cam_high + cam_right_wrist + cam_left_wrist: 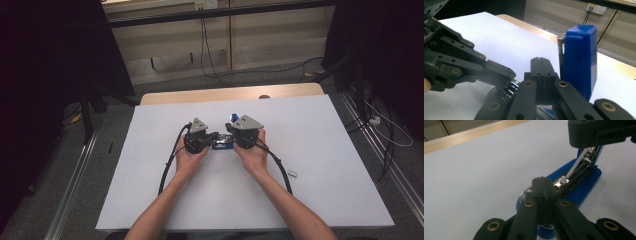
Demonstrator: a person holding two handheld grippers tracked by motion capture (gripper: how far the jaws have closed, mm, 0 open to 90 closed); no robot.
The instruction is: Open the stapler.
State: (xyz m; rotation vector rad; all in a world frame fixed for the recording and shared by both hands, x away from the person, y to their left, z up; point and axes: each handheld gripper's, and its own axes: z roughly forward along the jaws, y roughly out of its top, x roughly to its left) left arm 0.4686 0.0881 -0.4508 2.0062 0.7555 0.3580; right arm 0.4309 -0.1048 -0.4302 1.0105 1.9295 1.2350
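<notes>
High view: blue stapler [221, 145] mid-desk [320, 150], flanked by left claw [214, 136] and right claw [229, 129]; small metal piece [293, 174] lying well apart.

Left gripper view: left claw [541, 180] pressed together over the stapler's [584, 187] base, magazine exposed.

Right gripper view: right claw [538, 60] pressed together beside the raised blue lid [580, 62]. Likely risk: lid snapping down, or base sliding under uneven pressure.
</notes>
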